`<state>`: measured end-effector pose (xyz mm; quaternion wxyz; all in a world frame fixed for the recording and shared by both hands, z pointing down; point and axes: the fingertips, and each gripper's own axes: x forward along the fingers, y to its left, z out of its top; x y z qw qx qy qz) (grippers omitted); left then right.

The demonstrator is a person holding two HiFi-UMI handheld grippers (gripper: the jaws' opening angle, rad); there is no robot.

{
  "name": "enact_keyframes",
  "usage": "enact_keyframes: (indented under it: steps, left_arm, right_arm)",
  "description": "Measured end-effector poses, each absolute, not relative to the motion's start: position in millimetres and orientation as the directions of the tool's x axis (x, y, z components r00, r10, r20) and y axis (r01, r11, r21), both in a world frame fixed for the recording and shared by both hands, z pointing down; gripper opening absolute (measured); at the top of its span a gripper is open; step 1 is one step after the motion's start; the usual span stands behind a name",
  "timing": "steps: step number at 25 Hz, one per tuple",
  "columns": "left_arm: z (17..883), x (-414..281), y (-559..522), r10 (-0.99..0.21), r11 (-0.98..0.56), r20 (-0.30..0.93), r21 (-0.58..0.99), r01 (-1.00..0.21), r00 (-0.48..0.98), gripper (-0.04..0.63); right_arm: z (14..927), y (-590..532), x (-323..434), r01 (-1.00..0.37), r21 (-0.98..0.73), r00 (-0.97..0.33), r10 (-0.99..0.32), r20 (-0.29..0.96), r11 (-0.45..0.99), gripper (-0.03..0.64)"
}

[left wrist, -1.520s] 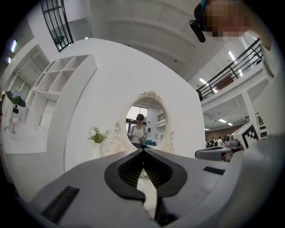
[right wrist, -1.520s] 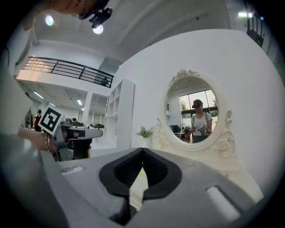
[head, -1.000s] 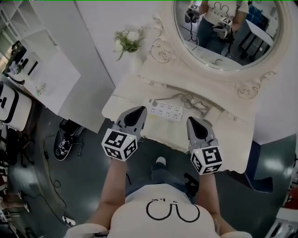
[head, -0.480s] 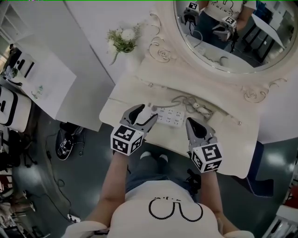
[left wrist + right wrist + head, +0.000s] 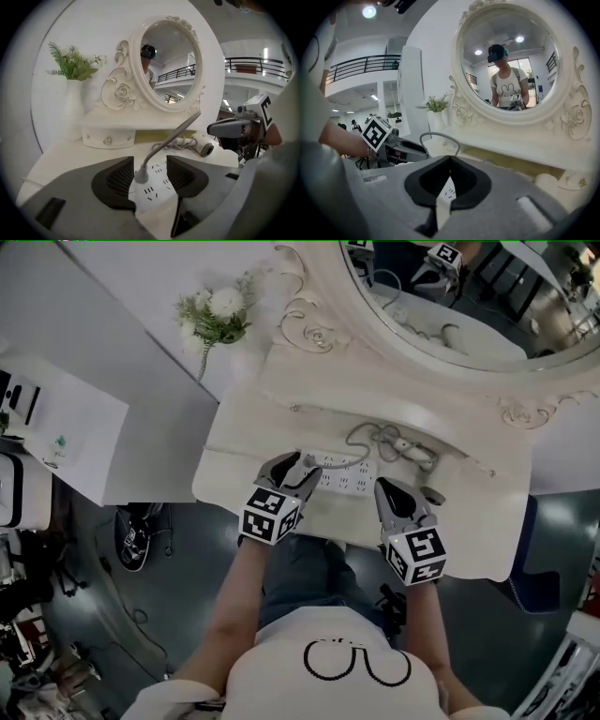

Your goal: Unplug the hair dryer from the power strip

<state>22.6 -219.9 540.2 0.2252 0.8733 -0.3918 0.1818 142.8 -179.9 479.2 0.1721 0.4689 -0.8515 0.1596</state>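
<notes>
The strip (image 5: pixel 342 474) lay near the bench's (image 5: pixel 239 479) front edge, with the plug (image 5: pixel 141 174) seated at its left end. The left hand-held gripper (image 5: pixel 298 468) straddled that plug. Its jaws stood apart, having just been closing, and a gap showed at the right pad. The cord (image 5: pixel 174 133) rose from the plug and ran back to the dryer (image 5: pixel 200 145), which lay toward the bench's back right, below the mirror (image 5: pixel 450 306). The right hand-held gripper (image 5: pixel 386 488), jaws together and empty, sat over the strip's right end, perhaps touching it.
</notes>
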Motion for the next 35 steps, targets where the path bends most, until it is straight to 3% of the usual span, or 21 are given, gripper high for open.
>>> enact_keyframes:
  steps: [7,9,13,15,20,26,35]
  left_arm:
    - [574,27,-239,-0.562,-0.661,0.565,0.132,-0.739,0.604,0.153]
    - [579,26,-241,-0.557,-0.681,0.588,0.082,-0.728,0.587,0.075]
    - [582,27,-239,-0.515,-0.723,0.625,0.051,-0.689,0.586,0.069]
    - [583,27,-239,-0.502,-0.731,0.635,0.052,-0.680,0.587,0.069]
    - [584,27,-242,-0.485,-0.721,0.638,0.095,-0.686,0.598,0.069]
    - [584,28,-242,-0.480,-0.716,0.629,0.123,-0.687,0.612,0.072]
    - [585,27,-241,-0.446,-0.737,0.641,0.134,-0.663,0.625,0.072]
  right_arm:
    - [513,-195,130,-0.876,-0.127,-0.463,-0.735,0.495,0.466,-0.002]
    - [519,-195,131,-0.885,-0.131,-0.447,-0.737,0.507,0.447,-0.002]
    - [527,-194,128,-0.887,-0.151,-0.445,-0.719,0.534,0.437,0.011]
    - [535,-192,121,-0.860,-0.163,-0.485,-0.676,0.555,0.483,0.207]
    - [565,-196,113,-0.771,-0.075,-0.515,-0.550,0.657,0.632,0.385]
    - [592,-201,100,-0.624,-0.025,-0.524,-0.394,0.755,0.781,0.477]
    - [619,-202,101,-0.501,0.016,-0.438,-0.270,0.857,0.865,0.482]
